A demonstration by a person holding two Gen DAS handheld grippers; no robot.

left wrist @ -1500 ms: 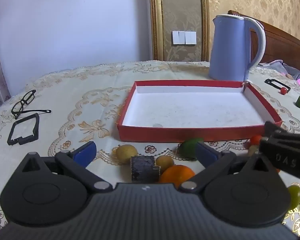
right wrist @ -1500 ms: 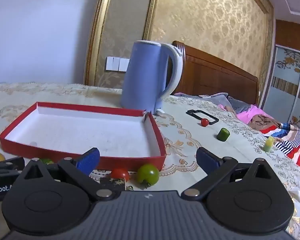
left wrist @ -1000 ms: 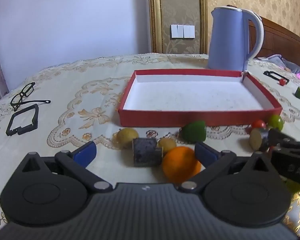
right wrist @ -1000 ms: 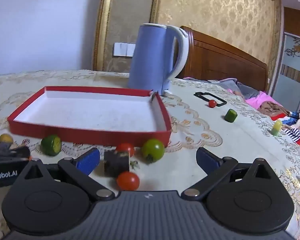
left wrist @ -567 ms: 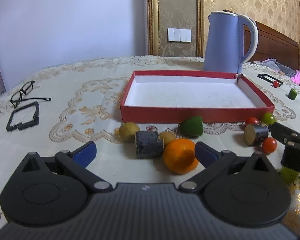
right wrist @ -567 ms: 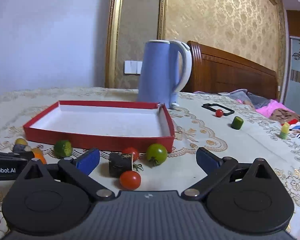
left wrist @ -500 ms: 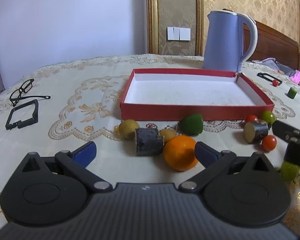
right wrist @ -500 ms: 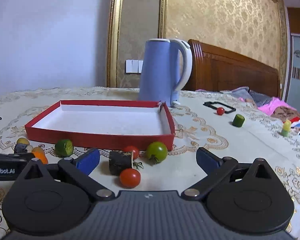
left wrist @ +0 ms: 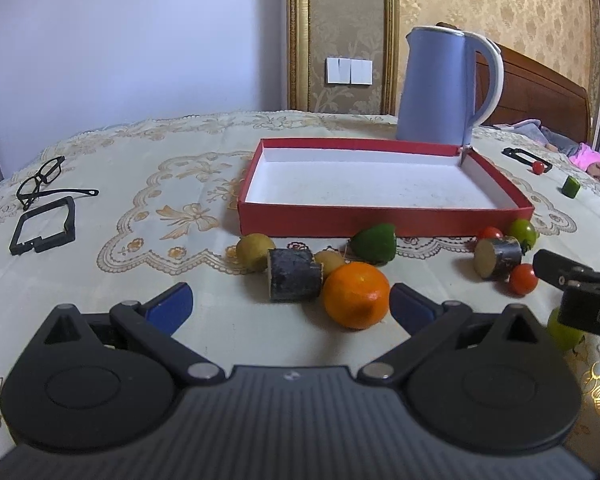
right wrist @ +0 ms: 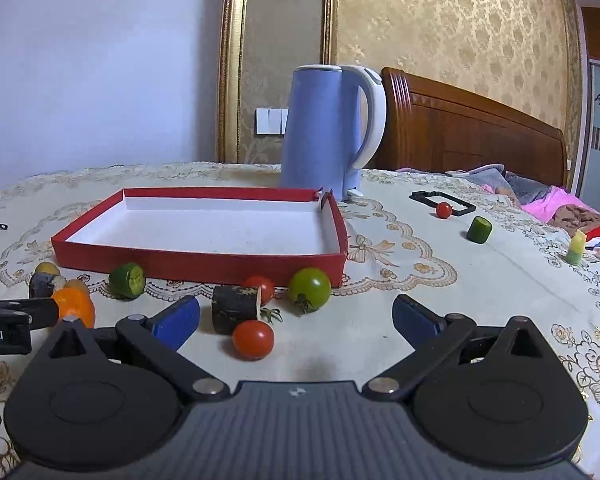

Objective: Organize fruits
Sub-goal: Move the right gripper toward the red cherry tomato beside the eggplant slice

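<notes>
A shallow red tray point(left wrist: 384, 222) point(right wrist: 200, 258) with a white floor lies empty on the tablecloth. In front of it lie an orange point(left wrist: 356, 294), a dark cylinder piece point(left wrist: 294, 274), two small yellow fruits point(left wrist: 254, 250), a cut green fruit point(left wrist: 374, 242) point(right wrist: 127, 280), a second dark piece point(right wrist: 234, 308), red cherry tomatoes point(right wrist: 253, 339) and a green tomato point(right wrist: 310, 289). My left gripper point(left wrist: 288, 304) is open just short of the orange. My right gripper point(right wrist: 296, 320) is open just behind the near red tomato.
A blue kettle point(left wrist: 446, 84) point(right wrist: 328, 132) stands behind the tray. Glasses point(left wrist: 40, 182) and a black frame point(left wrist: 44, 230) lie at the left. A black frame, red tomato point(right wrist: 444, 210), green piece point(right wrist: 479, 230) and yellow piece point(right wrist: 576, 248) lie at the right, by bedding.
Both grippers have drawn back and risen from the tray, so the fruits in front of it have come into full view. Both stay open and empty.
</notes>
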